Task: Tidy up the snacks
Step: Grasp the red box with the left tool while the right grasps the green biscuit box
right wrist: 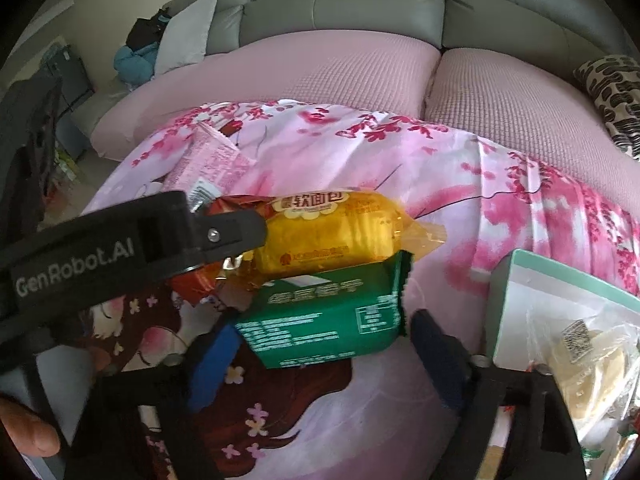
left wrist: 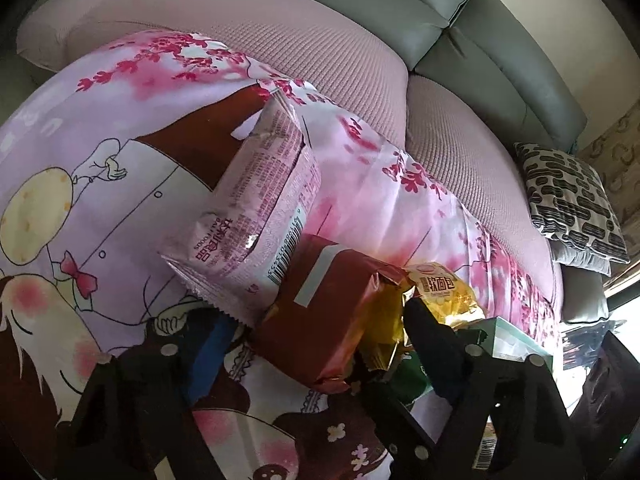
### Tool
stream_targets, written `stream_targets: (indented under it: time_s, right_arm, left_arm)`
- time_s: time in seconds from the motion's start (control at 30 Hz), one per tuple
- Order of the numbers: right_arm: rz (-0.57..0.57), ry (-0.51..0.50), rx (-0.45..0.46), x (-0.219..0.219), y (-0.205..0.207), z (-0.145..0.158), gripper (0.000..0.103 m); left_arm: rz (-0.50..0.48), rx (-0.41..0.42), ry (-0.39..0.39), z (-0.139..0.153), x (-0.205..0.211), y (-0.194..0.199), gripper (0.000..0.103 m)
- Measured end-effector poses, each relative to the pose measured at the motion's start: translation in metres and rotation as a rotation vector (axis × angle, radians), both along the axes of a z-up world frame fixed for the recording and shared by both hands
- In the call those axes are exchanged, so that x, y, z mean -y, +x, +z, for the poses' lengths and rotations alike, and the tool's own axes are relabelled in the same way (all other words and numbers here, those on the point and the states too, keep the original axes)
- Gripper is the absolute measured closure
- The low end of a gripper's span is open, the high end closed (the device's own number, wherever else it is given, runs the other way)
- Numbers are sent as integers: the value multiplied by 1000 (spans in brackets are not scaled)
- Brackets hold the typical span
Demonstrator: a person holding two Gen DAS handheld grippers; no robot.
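The green pack lies on the pink cloth, between the right gripper's two pads and at twelve o'clock from the gap between them. Its long axis runs roughly nine to three, across the jaws, so they would close on its short ends. The jaws stand fairly wide; the left pad looks to be at the pack's left end, the right pad just clear, so I judge nothing is held yet.

The yellow bread touches the pack at twelve. The red pack sits between the left gripper's wide jaws, long axis about five to eleven; I cannot tell whether the pads press it. The pink pack overlaps it at eleven. The box waits at three, nearest the right hand.
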State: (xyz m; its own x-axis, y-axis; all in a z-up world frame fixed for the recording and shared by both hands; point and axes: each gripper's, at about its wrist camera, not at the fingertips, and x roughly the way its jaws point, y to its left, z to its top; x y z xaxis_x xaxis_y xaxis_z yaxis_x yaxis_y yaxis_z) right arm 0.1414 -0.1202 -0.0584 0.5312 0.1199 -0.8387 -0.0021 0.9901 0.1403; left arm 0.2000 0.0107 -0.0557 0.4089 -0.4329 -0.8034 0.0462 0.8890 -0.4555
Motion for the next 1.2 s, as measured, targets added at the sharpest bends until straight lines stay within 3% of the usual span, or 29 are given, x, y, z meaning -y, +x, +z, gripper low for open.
stream_targets:
  time_s: [0.1, 0.27, 0.73, 1.1, 1.2]
  right_arm:
    - [-4, -23, 2, -1, -1, 0, 28]
    - [-7, -18, 7, 0, -3, 1, 32]
    - [-43, -9, -3, 4, -17, 4, 33]
    - [-54, -10, -8, 5, -23, 6, 33]
    - [-56, -11, -7, 5, -24, 6, 33]
  left_arm:
    - [-5, -17, -32, -1, -1, 0, 28]
    - [-7, -34, -46, 0, -1, 0, 33]
    - [46, -102, -154, -6, -23, -8, 34]
    - [73, -112, -172, -4, -39, -12, 34]
    - [64, -110, -145, -4, -37, -13, 36]
